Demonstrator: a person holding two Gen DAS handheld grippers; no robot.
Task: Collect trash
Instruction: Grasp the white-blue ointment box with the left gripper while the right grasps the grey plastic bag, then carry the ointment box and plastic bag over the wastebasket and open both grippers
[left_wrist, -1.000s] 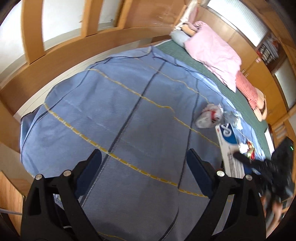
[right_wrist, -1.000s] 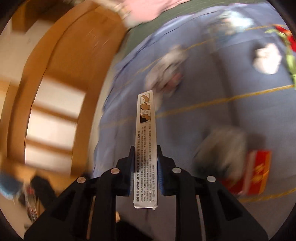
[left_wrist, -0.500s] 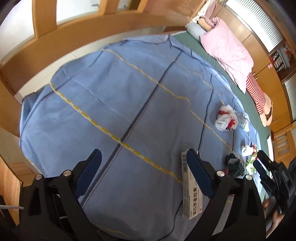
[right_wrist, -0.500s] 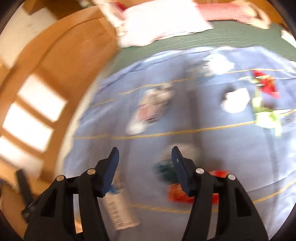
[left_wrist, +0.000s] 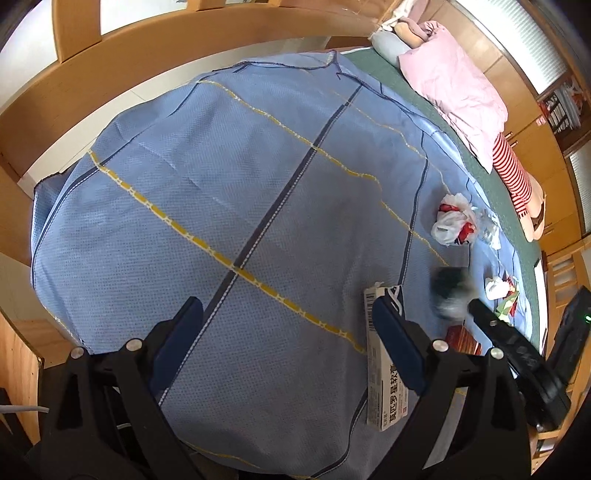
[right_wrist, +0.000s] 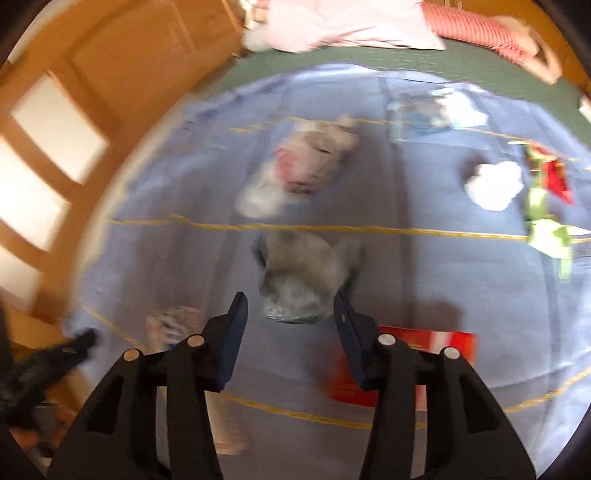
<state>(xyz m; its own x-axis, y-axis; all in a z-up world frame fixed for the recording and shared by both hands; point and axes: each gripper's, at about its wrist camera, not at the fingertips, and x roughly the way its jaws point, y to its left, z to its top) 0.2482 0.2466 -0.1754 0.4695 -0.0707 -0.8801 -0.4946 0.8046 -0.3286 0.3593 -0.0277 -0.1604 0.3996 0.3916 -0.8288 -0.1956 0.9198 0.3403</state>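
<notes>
Trash lies on a blue cloth with yellow and dark stripes. My left gripper is open and empty above the cloth; a long white carton lies flat by its right finger. My right gripper is open and empty, with a grey crumpled bag just ahead between its fingers, also seen blurred in the left wrist view. A red box lies under its right finger. A white-and-red plastic bag lies farther off.
A white tissue wad, green and red wrappers and a clear wrapper lie at the cloth's far side. A pink quilt and striped doll lie on the green mat. Wooden panels border the cloth.
My right gripper opened and let go of the white carton, which now lies on the cloth by my left gripper. The right gripper then swung over to the grey bag.
</notes>
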